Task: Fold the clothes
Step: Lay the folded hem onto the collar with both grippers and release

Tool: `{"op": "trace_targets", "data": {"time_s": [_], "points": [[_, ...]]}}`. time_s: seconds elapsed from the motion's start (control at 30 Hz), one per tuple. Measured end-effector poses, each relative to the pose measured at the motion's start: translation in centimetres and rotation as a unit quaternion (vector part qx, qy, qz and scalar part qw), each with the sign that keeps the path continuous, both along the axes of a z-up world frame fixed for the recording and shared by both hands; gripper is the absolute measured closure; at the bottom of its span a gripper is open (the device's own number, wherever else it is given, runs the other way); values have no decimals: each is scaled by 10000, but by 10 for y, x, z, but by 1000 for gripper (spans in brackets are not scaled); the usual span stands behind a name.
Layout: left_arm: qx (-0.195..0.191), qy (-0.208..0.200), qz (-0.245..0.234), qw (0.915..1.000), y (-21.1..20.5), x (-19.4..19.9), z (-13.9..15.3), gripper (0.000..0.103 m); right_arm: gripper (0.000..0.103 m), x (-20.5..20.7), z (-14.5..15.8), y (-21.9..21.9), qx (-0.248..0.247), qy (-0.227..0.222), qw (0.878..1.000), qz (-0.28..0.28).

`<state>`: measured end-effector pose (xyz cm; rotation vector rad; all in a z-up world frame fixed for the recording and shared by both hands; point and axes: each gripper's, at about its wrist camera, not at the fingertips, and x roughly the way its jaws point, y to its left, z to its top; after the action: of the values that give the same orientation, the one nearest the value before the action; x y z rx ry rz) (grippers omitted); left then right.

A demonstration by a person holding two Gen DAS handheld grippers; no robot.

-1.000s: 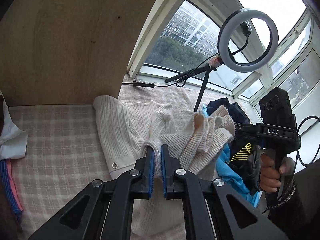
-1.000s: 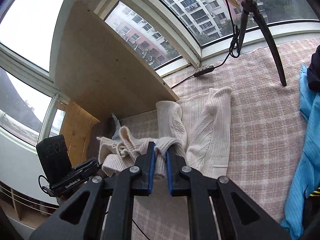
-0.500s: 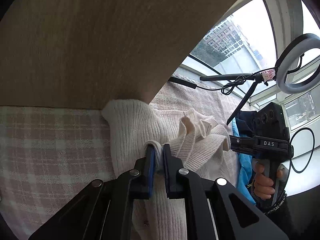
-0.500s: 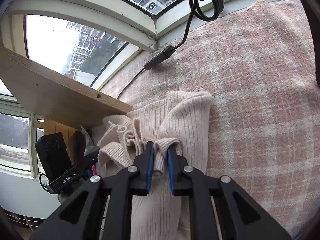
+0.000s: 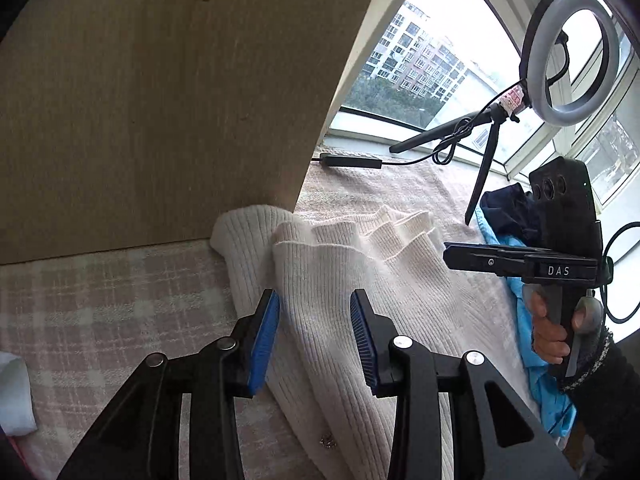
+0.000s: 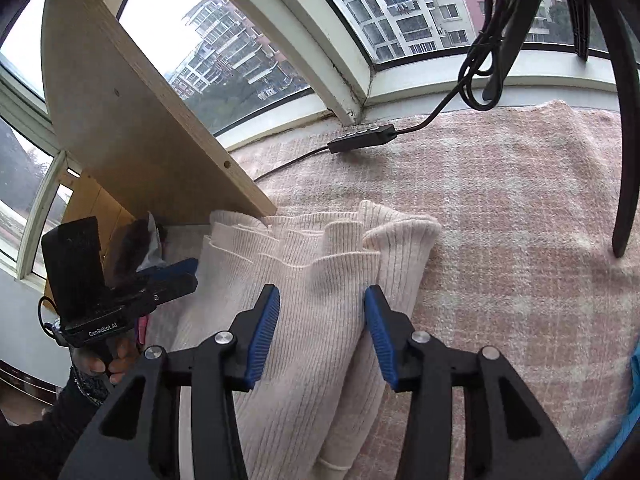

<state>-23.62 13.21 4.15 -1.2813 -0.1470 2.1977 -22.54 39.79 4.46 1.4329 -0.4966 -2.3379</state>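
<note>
A cream ribbed sweater (image 5: 352, 264) (image 6: 320, 280) lies folded in layers on the pink checked blanket (image 6: 520, 220), its far edge by the foot of a wooden board (image 5: 160, 100). My left gripper (image 5: 315, 320) hangs just over the sweater's left side; its jaws are opening and the blue pads do not press the knit. My right gripper (image 6: 320, 316) is over the right side; its jaws are opening too, with the fabric lying loose between them. Each view shows the other gripper in a hand (image 5: 548, 336) (image 6: 108, 364).
A ring light (image 5: 568, 56) on a black tripod (image 6: 624, 120) stands at the back right, with its cable and inline switch (image 6: 362, 138) on the blanket. Blue and dark clothes (image 5: 532, 320) lie to the right. White cloth (image 5: 12, 396) sits at the far left. Windows run behind.
Both grippers came down onto the blanket with the sweater's edge pinched, then opened and let it go. The sweater now lies flat in a folded stack.
</note>
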Motion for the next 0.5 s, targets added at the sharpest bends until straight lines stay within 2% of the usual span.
{"op": "trace_targets", "data": {"time_s": [0.03, 0.07, 0.13, 0.2, 0.27, 0.37, 0.5], "points": [[-56, 59, 3, 10000, 3, 1, 0, 94, 75, -1, -2, -7, 222, 46, 9997, 44], [-112, 118, 5, 9999, 6, 2, 0, 96, 91, -1, -4, -14, 443, 91, 9989, 87], [-169, 291, 54, 9994, 8, 6, 4, 97, 93, 6, 7, -19, 666, 349, 9971, 100], [-84, 608, 217, 9979, -2, 13, 21, 97, 93, 16, 28, -15, 672, 758, 9948, 66], [-144, 669, 322, 9971, -4, 7, 20, 97, 94, 20, 45, -7, 607, 1059, 9925, -24], [-399, 555, 357, 9970, 4, -5, 4, 97, 94, -1, 31, -3, 730, 723, 9945, -217], [-873, 371, 317, 9950, 25, -14, -23, 93, 93, -14, -6, -20, 1373, 173, 9904, -60]]}}
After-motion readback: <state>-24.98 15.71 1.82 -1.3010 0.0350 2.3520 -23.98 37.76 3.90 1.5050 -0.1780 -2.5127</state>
